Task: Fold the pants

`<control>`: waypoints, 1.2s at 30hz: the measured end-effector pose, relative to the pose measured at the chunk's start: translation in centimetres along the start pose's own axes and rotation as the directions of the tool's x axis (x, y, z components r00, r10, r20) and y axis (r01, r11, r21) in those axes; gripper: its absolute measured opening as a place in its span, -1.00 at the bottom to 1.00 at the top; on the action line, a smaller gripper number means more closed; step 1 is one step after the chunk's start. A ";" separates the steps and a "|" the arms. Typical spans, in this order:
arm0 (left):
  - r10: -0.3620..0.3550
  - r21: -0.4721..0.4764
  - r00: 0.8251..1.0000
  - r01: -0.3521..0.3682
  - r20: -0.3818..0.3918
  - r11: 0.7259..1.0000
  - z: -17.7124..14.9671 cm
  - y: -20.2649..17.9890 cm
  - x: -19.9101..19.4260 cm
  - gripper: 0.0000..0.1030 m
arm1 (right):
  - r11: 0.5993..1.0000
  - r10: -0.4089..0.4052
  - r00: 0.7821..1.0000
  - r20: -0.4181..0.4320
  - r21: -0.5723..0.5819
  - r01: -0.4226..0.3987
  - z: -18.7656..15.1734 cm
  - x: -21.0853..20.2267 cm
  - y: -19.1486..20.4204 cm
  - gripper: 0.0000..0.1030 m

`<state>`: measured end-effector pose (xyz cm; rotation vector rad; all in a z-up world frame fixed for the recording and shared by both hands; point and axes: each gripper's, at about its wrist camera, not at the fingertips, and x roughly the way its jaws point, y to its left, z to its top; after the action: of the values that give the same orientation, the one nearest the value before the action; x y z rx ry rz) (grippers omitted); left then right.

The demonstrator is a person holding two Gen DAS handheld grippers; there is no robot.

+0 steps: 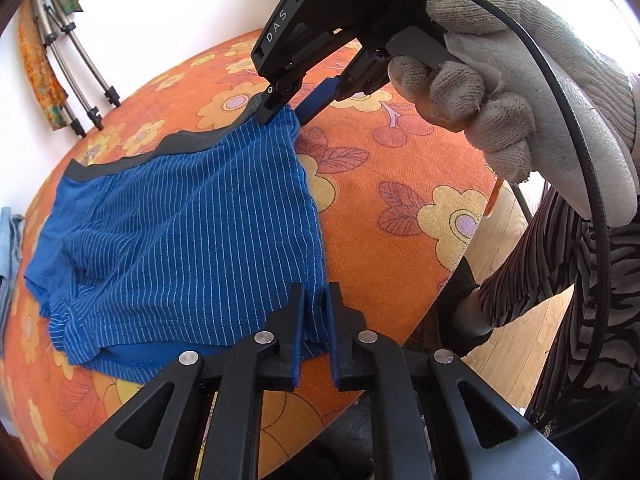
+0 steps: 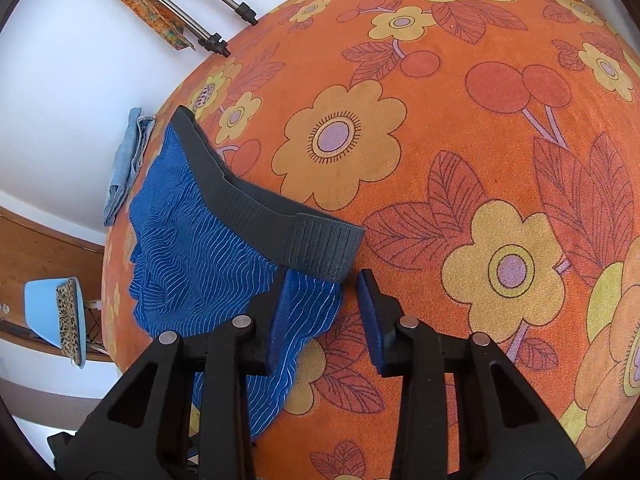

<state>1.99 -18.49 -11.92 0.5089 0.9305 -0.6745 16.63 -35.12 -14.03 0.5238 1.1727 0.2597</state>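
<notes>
Blue pinstriped shorts (image 1: 180,232) with a dark grey waistband (image 2: 256,208) lie flat on the orange flowered cloth. My left gripper (image 1: 314,308) is at the hem corner of the shorts, its jaws narrowly apart around the fabric edge. My right gripper (image 2: 326,304) is open at the waistband corner, with blue fabric lying between the fingers. It also shows in the left wrist view (image 1: 286,114), held by a gloved hand (image 1: 492,92) at the far corner of the shorts.
The orange flowered cloth (image 2: 440,160) covers the table. Folded light blue denim (image 2: 128,160) lies at the table's far edge. Metal tripod legs (image 1: 80,76) lean on the white wall. A blue chair (image 2: 56,312) stands on the wooden floor.
</notes>
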 end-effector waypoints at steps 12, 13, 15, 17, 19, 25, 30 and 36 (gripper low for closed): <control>0.006 -0.150 0.998 0.002 0.058 0.989 0.8 3.5 -1.7 -0.93 | 1.000 0.030 1.000 0.007 -0.001 -0.030 0.0 -0.2 0.0 -0.49; 0.008 -0.165 0.998 0.002 0.061 0.986 0.8 3.9 -1.8 -0.93 | 1.000 0.031 0.999 0.009 -0.005 -0.031 0.0 -0.2 0.1 -0.66; 0.004 -0.186 0.998 0.007 0.063 0.983 0.8 4.4 -1.9 -0.93 | 0.999 0.032 0.999 0.009 -0.004 -0.032 0.1 -0.1 0.1 -0.72; 0.004 -0.190 0.998 0.008 0.062 0.982 0.7 4.4 -1.9 -0.94 | 0.999 0.037 0.999 0.009 0.002 -0.037 0.1 -0.1 0.2 -0.78; 0.000 -0.184 0.998 0.011 0.061 0.983 0.4 4.1 -1.9 -0.94 | 0.999 0.032 0.999 0.007 -0.003 -0.032 0.1 0.0 0.4 -0.78; -0.019 -0.171 0.997 0.033 0.080 0.985 0.2 3.3 -2.4 -0.94 | 0.999 0.015 1.000 0.014 0.030 -0.016 0.1 -0.4 -0.1 -0.34; -0.008 -0.171 0.994 0.026 0.108 0.985 0.4 3.4 -3.2 -0.95 | 0.999 0.013 1.000 0.028 0.047 -0.014 0.0 -1.0 -0.9 -0.24; -0.008 -0.159 0.992 0.029 0.127 0.987 0.7 3.5 -3.9 -0.95 | 0.993 0.091 0.996 -0.009 0.079 -0.090 0.0 0.0 -1.0 -0.29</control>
<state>3.22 -15.37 -7.85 0.3116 0.8625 -0.6353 16.56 -36.02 -14.55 0.6465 1.1767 0.2963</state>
